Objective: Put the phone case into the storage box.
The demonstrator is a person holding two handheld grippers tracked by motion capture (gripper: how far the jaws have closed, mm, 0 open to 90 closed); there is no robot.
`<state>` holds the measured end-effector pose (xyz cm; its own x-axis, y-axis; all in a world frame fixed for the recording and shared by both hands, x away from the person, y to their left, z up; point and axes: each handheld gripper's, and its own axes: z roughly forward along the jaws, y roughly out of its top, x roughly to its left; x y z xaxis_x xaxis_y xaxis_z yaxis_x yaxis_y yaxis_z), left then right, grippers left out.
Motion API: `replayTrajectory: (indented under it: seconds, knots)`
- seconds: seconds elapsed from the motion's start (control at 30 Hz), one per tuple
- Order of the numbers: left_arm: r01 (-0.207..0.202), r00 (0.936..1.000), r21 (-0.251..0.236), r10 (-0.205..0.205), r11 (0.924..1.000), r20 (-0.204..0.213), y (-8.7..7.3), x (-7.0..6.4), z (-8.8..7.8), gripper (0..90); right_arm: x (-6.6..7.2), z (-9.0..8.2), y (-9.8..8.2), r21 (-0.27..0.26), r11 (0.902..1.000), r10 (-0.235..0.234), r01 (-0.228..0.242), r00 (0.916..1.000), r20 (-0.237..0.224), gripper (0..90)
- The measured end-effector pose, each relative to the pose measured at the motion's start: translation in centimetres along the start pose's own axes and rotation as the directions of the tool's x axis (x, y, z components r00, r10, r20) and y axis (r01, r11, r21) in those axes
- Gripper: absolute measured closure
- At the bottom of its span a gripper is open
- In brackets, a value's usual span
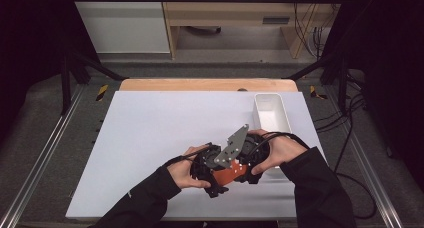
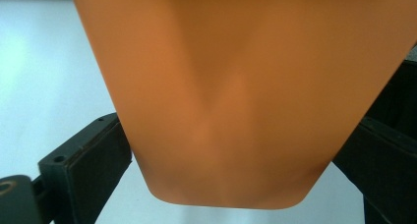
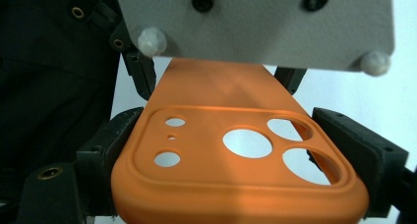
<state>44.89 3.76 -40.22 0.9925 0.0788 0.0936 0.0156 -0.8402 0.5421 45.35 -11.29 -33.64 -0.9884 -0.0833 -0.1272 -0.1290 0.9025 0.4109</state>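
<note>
Orange phone case [image 3: 236, 160] is sitting in mid-air above the near right part of the white table [image 1: 150, 138], bridging both tools. Right gripper [image 3: 241, 150] is clamping the camera-cutout end across its side edges, jaws pressing on both rims. Left gripper [image 2: 231, 150] is bracketing the plain end; whether its pads are actually pressing on the case I cannot tell, since the contact is hidden behind it. White bin [image 1: 271, 115] is standing just to the far right.

Risk, as I judge it: the case is soft and flexing, so pulling the two ends apart or twisting unevenly could pop it out of one grip and drop it on the table, short of the bin.
</note>
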Motion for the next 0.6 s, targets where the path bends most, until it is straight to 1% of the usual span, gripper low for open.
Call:
replayTrajectory:
  seconds: [0.27, 0.37, 0.43, 0.6]
  knots:
    - [-0.003, 1.0, 0.002, 0.003, 1.0, 0.003, 0.44, -0.03, 0.11, 3.5, -0.04, 0.2, 0.08, 0.006, 0.9999, -0.011, 0.011, 0.9999, -0.005, 16.1]
    - [-0.004, 1.0, 0.01, 0.004, 0.9999, 0.008, 0.46, 0.01, 0.25, 5.5, 0.0, 0.23, 0.08, 0.007, 0.9999, -0.01, 0.01, 0.9999, -0.005, 16.1]
    - [-0.007, 0.9999, 0.024, 0.007, 0.9997, 0.01, 0.47, 0.01, 0.31, 6.3, 0.02, 0.23, 0.07, 0.009, 0.9999, -0.013, 0.013, 0.9999, -0.005, 16.1]
    - [-0.006, 0.9998, 0.028, 0.006, 0.9996, 0.02, 0.5, -0.02, 0.52, 9.4, 0.06, 0.29, 0.11, 0.01, 0.9999, -0.012, 0.012, 0.9999, -0.009, 16.0]
